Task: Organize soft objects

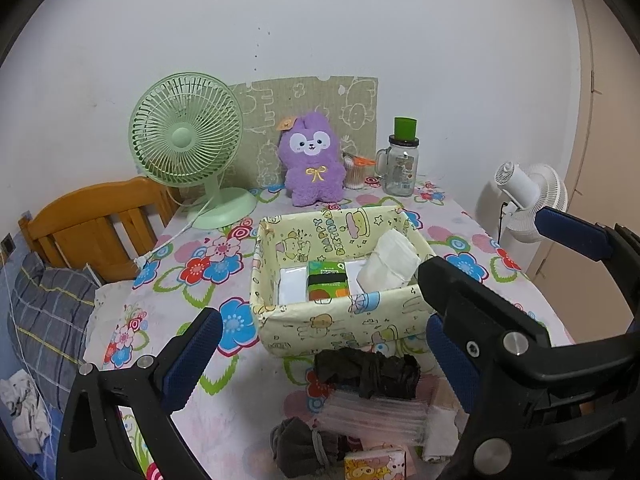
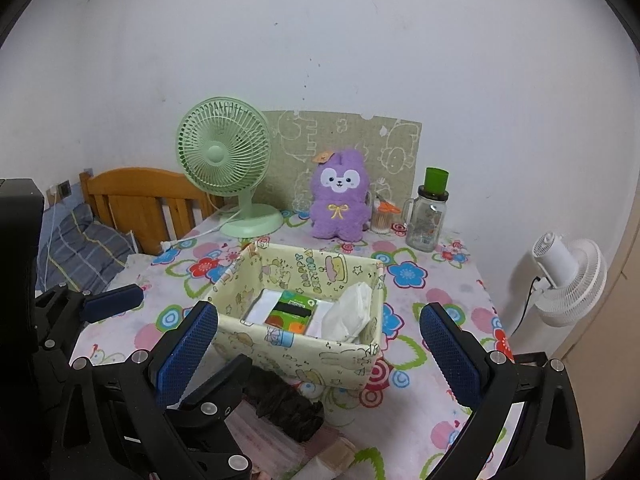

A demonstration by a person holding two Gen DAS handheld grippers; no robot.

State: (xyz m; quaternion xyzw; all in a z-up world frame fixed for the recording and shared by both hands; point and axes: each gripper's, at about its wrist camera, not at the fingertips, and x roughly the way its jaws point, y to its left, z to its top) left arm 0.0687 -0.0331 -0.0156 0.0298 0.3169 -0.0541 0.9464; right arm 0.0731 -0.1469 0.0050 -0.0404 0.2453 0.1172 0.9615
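Both tongs [image 1: 324, 360] [image 2: 320, 344] apart nr fabric bin [image 1: 340, 320]

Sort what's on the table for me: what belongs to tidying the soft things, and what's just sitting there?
Job:
fabric box
white tissue pack in the box
black bundle
grey pouch
clear plastic packs

Lying about:
green fan
purple plush (soft, but possibly decor)
glass jar
cotton swabs

Storage box [image 1: 344, 320] open-topped (half full); black cloth [image 1: 368, 372] crowds its near wall.
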